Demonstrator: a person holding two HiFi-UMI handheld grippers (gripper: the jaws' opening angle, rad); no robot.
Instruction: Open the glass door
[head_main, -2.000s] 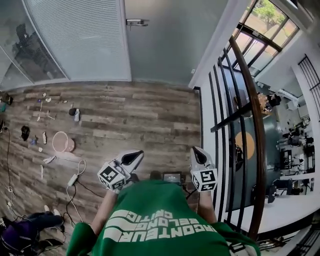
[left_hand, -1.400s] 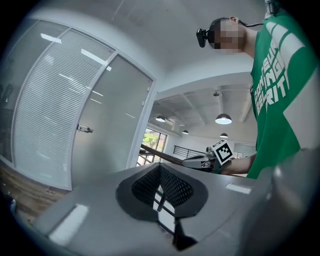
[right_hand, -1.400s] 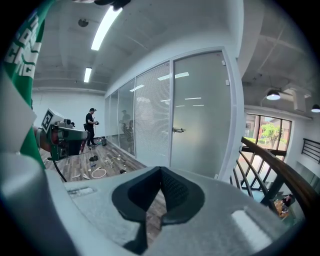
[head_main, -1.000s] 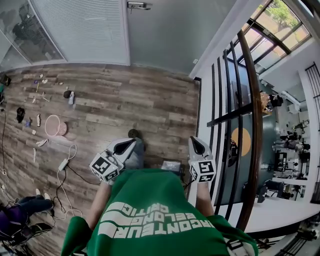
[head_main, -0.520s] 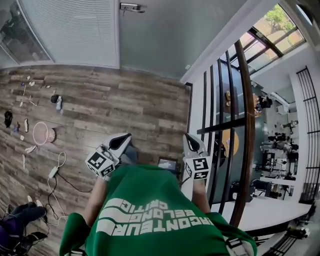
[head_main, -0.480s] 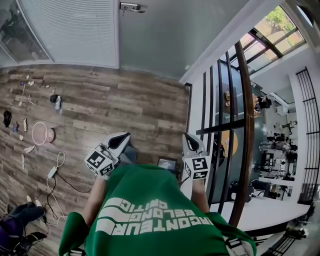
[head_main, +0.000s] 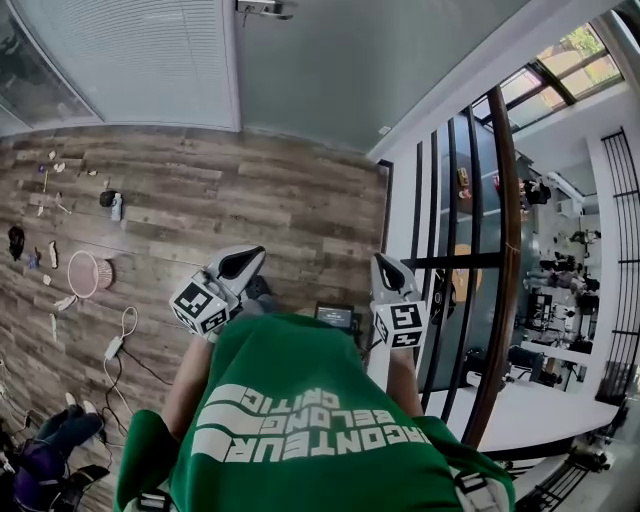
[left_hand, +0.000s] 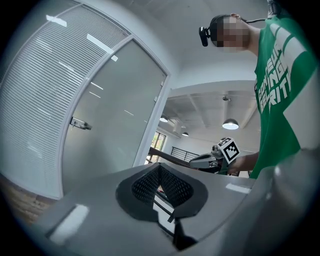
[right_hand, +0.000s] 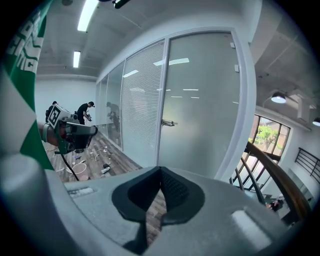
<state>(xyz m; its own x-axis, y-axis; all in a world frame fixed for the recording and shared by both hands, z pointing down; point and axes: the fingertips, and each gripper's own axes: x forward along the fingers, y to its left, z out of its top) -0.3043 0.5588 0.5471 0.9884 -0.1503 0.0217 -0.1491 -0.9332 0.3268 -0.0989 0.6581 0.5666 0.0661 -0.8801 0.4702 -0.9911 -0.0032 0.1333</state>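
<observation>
The frosted glass door (head_main: 330, 70) stands ahead at the far end of the wood floor, its metal handle (head_main: 265, 8) at the top edge of the head view. The door (left_hand: 115, 115) and handle (left_hand: 80, 123) also show in the left gripper view, and again as door (right_hand: 200, 110) and handle (right_hand: 168, 122) in the right gripper view. My left gripper (head_main: 240, 262) and right gripper (head_main: 385, 270) are held in front of the green shirt, well short of the door. Both are shut with nothing between the pads, left gripper (left_hand: 160, 167) and right gripper (right_hand: 161, 174).
A black railing with a wooden handrail (head_main: 505, 250) runs along the right. A blinds-covered glass panel (head_main: 130, 60) adjoins the door on the left. A pink hoop (head_main: 92, 272), cables (head_main: 115, 345) and small items litter the floor at left. A seated person (head_main: 50, 440) is at bottom left.
The person has walked toward the door, so the floor ahead looks shorter and the handle sits nearer the top edge. Both grippers travel along, still shut.
</observation>
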